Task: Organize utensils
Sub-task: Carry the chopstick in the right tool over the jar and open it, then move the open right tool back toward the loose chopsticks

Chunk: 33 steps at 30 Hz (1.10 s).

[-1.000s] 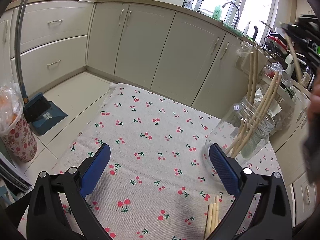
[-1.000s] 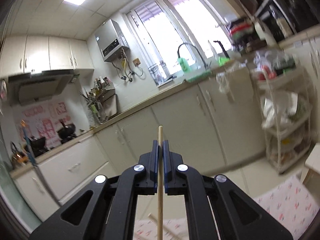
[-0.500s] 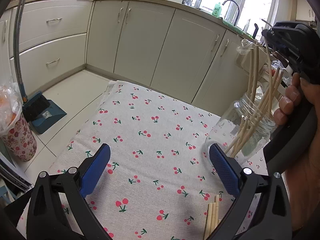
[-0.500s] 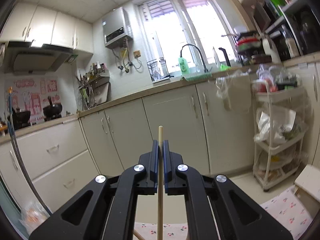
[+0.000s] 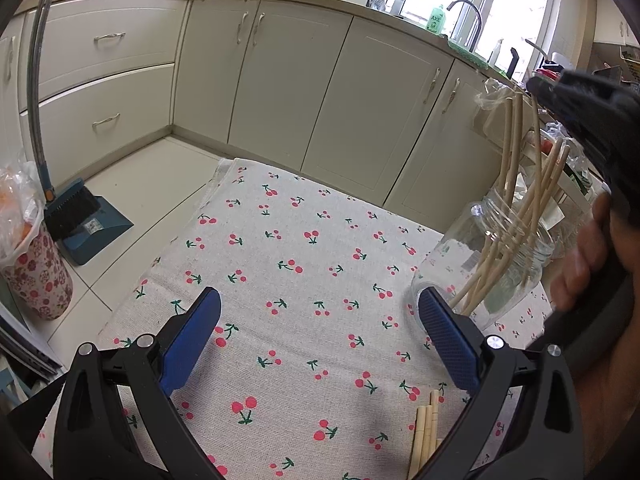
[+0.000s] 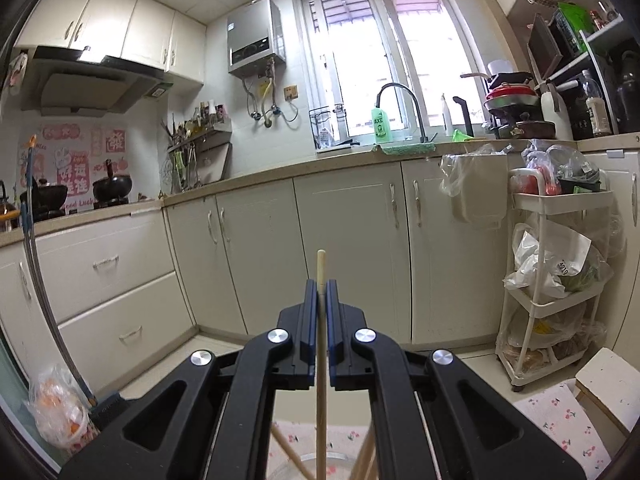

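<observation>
Now keep your right gripper [image 6: 321, 288] clenched on the chopstick [image 6: 321, 344] — lower it plumb into the jar [image 5: 496, 264] — left gripper [image 5: 320, 316] idles released.

Left claw [image 5: 318, 344] wide open and angled downward; right claw [image 6: 319, 292] clamped shut, nearly level.

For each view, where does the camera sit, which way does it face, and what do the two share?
Left wrist: on the open left hand-held gripper, angled down at the cloth, jar and spare chopsticks; a hand shows.
Right wrist: on the right hand-held gripper, facing the cabinets almost level, shut on a chopstick.
Shared: cabinets, jar, right hand-held gripper.
</observation>
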### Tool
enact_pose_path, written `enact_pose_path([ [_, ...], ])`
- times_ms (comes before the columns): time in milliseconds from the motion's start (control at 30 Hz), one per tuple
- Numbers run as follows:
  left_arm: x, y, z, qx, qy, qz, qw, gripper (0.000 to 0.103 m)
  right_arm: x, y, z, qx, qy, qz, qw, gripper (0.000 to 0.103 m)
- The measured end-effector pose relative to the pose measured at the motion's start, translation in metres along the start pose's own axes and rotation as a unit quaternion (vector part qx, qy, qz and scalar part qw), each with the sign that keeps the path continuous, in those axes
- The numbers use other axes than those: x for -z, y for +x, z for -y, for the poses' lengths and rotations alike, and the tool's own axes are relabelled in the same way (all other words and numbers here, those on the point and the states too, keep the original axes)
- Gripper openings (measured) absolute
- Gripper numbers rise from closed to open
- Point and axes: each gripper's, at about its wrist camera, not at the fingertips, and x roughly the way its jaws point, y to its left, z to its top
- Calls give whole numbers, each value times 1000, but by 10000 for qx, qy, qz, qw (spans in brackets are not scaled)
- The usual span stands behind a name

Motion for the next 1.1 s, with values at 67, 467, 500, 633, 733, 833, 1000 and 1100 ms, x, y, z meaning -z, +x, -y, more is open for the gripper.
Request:
enact_pose_path([
  [67, 0, 0, 0, -1, 0, -1, 10000, 95, 5, -5, -1, -1, -133, -2, 9999, 5],
  [467, 1, 1, -1, 0, -27, -19, 10000, 95, 18, -29, 2, -50, -627, -138, 9979, 6],
  [500, 1, 2, -1, -1, -33, -21, 10000, 95, 19, -31, 2, -55, -676, -154, 9976, 8],
  [633, 1, 2, -2, 11, -86, -24, 10000, 95, 22, -44, 2, -82, -700, -252, 9972, 24],
  [733, 0, 2, -3, 46, -120, -17, 9999, 95, 24, -64, 10, 3, -449, -380, 9983, 30],
  [833, 0, 2, -5, 101, -170, 9, 9998, 95, 39, -86, 19, 114, -91, -982, 9951, 31],
  [1000, -3, -1, -13, 230, -219, -196, 9993, 95, 91, -109, 9, -233, -15, -2486, 9683, 27],
  [1100, 0, -6, -23, 148, -279, -420, 9986, 95, 117, -115, -3, -399, -126, -3028, 9521, 20],
])
